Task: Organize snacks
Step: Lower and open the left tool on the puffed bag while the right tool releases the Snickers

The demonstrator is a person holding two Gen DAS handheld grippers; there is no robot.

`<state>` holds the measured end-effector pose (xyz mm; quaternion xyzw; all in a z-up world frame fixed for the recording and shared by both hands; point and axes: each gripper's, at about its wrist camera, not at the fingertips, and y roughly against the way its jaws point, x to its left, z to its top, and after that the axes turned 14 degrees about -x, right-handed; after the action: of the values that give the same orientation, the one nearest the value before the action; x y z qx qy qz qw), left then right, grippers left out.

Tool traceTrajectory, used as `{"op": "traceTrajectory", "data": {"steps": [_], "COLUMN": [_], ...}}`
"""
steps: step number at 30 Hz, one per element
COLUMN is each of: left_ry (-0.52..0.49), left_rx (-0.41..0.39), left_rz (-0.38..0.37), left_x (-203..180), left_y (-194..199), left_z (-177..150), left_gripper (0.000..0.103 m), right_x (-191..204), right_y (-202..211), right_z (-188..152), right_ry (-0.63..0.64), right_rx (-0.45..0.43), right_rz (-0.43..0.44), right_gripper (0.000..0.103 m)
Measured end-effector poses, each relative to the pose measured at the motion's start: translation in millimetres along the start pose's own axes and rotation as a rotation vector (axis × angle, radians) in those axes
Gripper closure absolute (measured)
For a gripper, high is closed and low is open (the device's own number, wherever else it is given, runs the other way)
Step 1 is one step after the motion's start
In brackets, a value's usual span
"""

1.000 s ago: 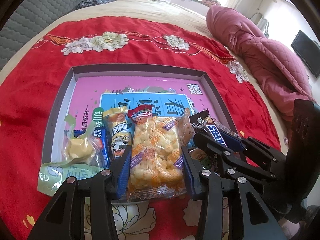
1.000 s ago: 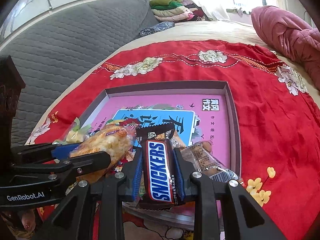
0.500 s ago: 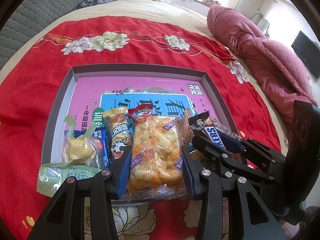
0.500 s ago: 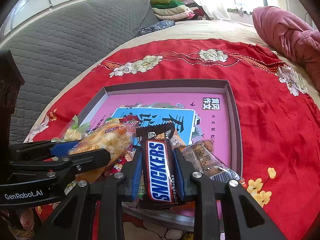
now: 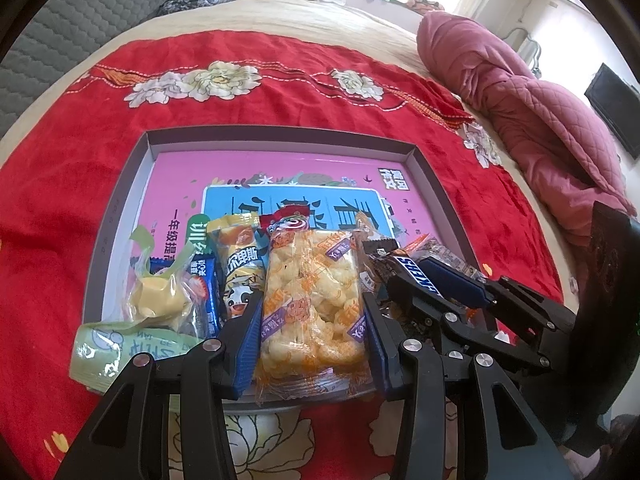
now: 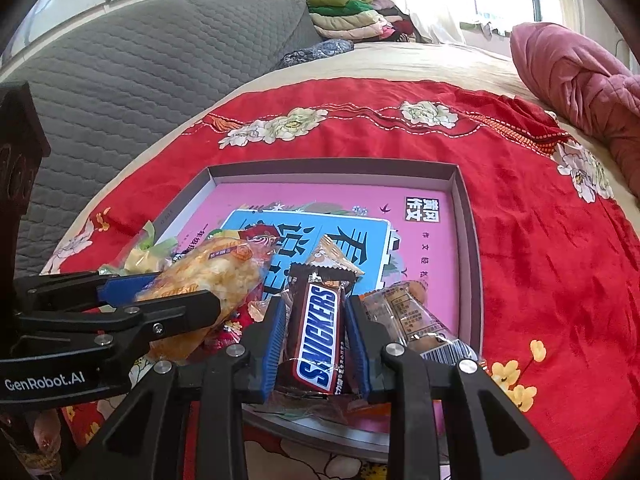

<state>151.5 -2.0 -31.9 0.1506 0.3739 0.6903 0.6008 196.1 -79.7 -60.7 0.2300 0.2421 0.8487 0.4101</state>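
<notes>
A grey tray (image 5: 424, 168) with a pink printed floor lies on a red floral cloth. My left gripper (image 5: 312, 320) is shut on a clear pack of yellow puffed snacks (image 5: 314, 300), held over the tray's near edge. My right gripper (image 6: 316, 320) is shut on a Snickers bar (image 6: 318, 330) just to its right. The Snickers bar (image 5: 412, 276) also shows in the left wrist view. The puffed pack (image 6: 212, 276) shows in the right wrist view. Several other snacks lie in the tray's near part: a yellow cake pack (image 5: 160, 296), a cow-print bar (image 5: 240, 268), a brown nut pack (image 6: 412, 316).
A green packet (image 5: 124, 352) hangs over the tray's near left corner. A pink quilt (image 5: 540, 120) lies at the right, a grey quilted headboard (image 6: 140, 60) at the left, folded clothes (image 6: 352, 16) at the back. The tray's far half (image 6: 340, 200) holds no snacks.
Both grippers keep their holds. The view has drawn back slightly toward the tray's near edge; the snacks in the tray have not moved.
</notes>
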Motion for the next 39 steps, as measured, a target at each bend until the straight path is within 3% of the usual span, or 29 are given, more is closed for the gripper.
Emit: {"op": "traceTrajectory", "data": {"steps": [10,17,22,26,39], "left_ry": [0.011,0.012,0.028,0.061,0.052], "left_rx": [0.005,0.005,0.014,0.026,0.004], "left_rz": [0.017,0.022,0.012,-0.007,-0.019], "left_x": [5.1,5.9,7.4,10.5,8.5], "left_y": [-5.7,-6.7,-7.0,-7.0,1.8], "left_z": [-0.6,0.2,0.7,1.8,6.9], "left_gripper": [0.056,0.055,0.055,0.048,0.041], "right_x": [6.1,5.7,3.0,5.5,8.6], "right_y": [-1.5,-0.4,0.5,0.3,2.9], "right_z": [-1.5,-0.7,0.6,0.4,1.5], "right_ry": [0.076,0.066,0.034,0.045,0.049], "right_rx": [-0.009,-0.009,-0.003,0.002,-0.003], "right_rz": [-0.036,-0.032,-0.007,-0.007,0.005], "right_gripper": [0.073,0.073,0.066,0.064,0.055]}}
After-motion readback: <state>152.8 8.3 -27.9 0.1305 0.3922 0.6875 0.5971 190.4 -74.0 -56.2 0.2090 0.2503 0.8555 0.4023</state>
